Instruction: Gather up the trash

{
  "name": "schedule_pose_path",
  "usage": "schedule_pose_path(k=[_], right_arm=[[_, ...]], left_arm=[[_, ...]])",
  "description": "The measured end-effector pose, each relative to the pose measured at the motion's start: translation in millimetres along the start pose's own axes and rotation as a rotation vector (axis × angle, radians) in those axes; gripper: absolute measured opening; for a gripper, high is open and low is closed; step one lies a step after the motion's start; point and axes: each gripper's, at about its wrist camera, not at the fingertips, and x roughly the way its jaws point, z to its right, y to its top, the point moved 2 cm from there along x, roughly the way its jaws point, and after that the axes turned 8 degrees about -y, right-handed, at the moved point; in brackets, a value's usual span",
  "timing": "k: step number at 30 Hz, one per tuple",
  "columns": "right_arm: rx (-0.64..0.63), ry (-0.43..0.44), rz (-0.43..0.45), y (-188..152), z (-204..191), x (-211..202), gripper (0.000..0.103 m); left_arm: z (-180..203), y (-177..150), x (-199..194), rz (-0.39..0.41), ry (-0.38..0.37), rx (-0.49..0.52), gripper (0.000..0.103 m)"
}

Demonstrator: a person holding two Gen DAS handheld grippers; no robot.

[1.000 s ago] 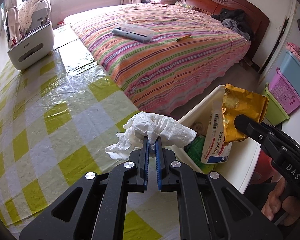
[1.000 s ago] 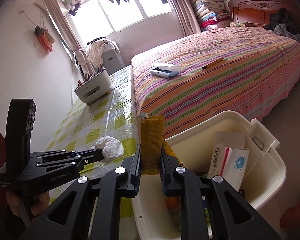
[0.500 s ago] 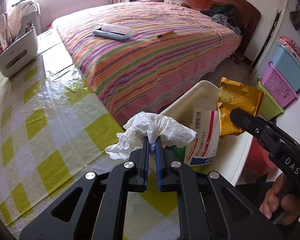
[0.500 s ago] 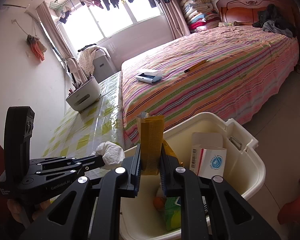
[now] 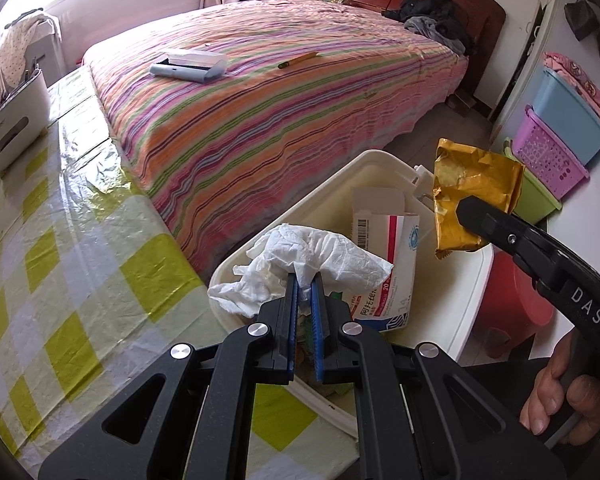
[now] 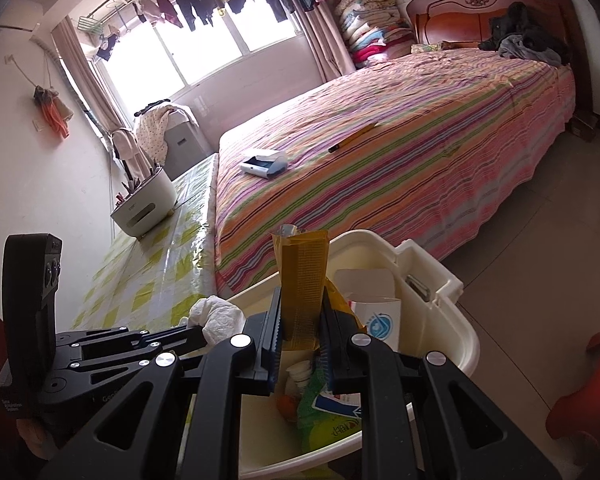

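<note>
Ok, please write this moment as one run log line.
left gripper: shut on tissue | right gripper: shut on gold wrapper | both over white bin | nothing released

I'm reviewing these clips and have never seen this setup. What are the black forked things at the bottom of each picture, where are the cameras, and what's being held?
No robot here: a person holds a handheld gripper in each hand, and each carries a fisheye camera looking forward along its jaws. The black forks are those grippers. In the left wrist view, the left gripper is shut on a crumpled white tissue, over the near edge of a cream bin. In the right wrist view, the right gripper is shut on a gold wrapper, above the same bin. The bin already holds a medicine box and other packaging. To the left is a table with a yellow checked cloth; behind lies a striped bed.
</note>
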Motion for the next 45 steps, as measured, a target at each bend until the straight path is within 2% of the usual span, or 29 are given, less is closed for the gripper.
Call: schedule_pose_path(k=[17, 19, 20, 21, 22, 23, 24, 26, 30, 35, 38, 42, 45], right_arm=[[0.044, -0.060, -0.004, 7, 25, 6, 0.016], [0.051, -0.059, -0.004, 8, 26, 6, 0.016], [0.063, -0.057, 0.003, 8, 28, 5, 0.016], [0.067, -0.060, 0.003, 8, 30, 6, 0.017], [0.074, -0.061, -0.006, 8, 31, 7, 0.017], [0.087, -0.056, -0.015, 8, 33, 8, 0.023], [0.103, -0.052, -0.015, 9, 34, 7, 0.044], [0.136, -0.029, 0.007, 9, 39, 2, 0.070], [0.157, -0.014, 0.041, 10, 42, -2, 0.070], [0.164, -0.008, 0.093, 11, 39, -10, 0.070], [0.113, -0.033, 0.140, 11, 25, -21, 0.070], [0.039, -0.070, 0.178, 4, 0, -46, 0.070], [-0.044, -0.129, 0.199, -2, -17, -66, 0.070]], left_arm=[[28, -1, 26, -0.039, -0.046, 0.060, 0.007], [30, -1, 27, -0.040, -0.048, 0.064, 0.011], [31, 0, 28, -0.044, -0.055, 0.059, 0.016], [29, 0, 28, -0.051, -0.062, 0.050, 0.043], [29, 1, 27, -0.053, -0.068, 0.039, 0.086], [27, 2, 24, -0.038, -0.064, 0.026, 0.097], [24, 3, 16, 0.005, -0.054, 0.011, 0.096], [20, 4, 2, 0.064, -0.040, 0.004, 0.096], [6, 4, -18, 0.092, -0.034, -0.026, 0.096], [-12, -10, -51, 0.173, -0.003, -0.083, 0.096], [-14, -20, -70, 0.230, 0.063, -0.106, 0.096], [-11, -38, -92, 0.270, 0.160, -0.113, 0.096], [-9, -52, -108, 0.295, 0.227, -0.102, 0.096]])
